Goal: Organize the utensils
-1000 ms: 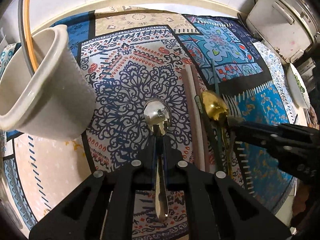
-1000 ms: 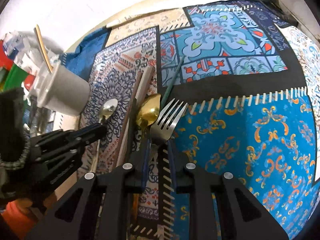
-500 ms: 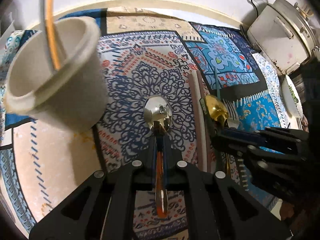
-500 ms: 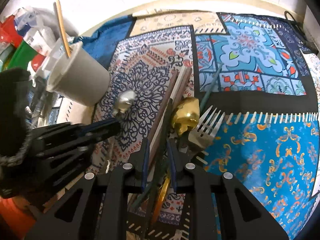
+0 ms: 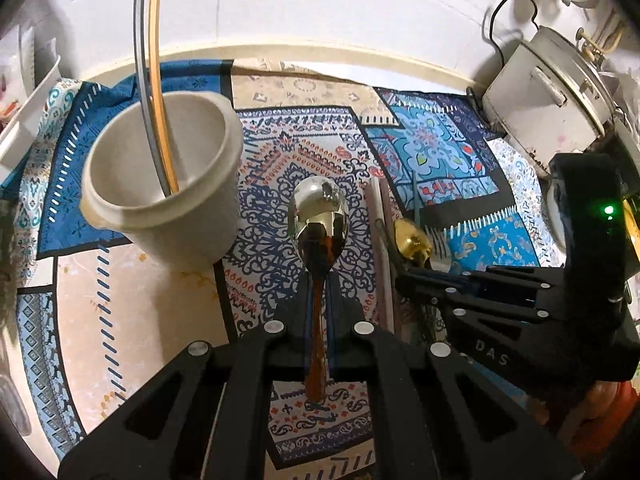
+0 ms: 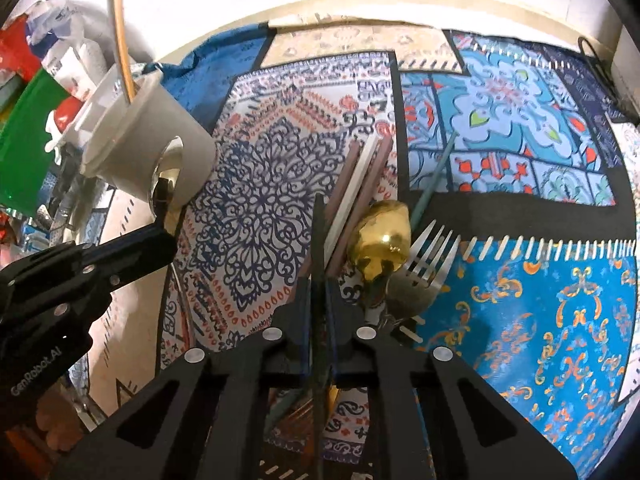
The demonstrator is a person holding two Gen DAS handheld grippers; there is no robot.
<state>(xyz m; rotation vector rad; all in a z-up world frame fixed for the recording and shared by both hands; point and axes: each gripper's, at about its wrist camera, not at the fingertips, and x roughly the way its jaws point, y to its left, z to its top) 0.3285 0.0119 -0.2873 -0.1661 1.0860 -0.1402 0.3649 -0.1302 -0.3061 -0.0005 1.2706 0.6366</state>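
Utensils are in three places. The left tool [image 5: 318, 312] has its jaws closed narrow on the neck of a silver spoon [image 5: 319, 216], held in the air just beside the white cup [image 5: 160, 184]. The cup stands on the patterned cloth [image 5: 436, 152] and already keeps two chopsticks [image 5: 154, 72]. The right tool [image 6: 318, 312] is closed on a thin dark chopstick [image 6: 319, 232] in the pile, where a gold spoon [image 6: 380, 244], a fork [image 6: 428, 256] and pale chopsticks [image 6: 360, 200] lie touching each other.

I judge the spoon can turn in the narrow grip, because the bowl is heavy and far forward. It may also strike the cup rim or the standing chopsticks and tip the light cup. Pulling the dark chopstick out may drag its neighbours.

The handles in the pile are hidden under the right tool. If the dark chopstick is already off the cloth, I cannot tell.
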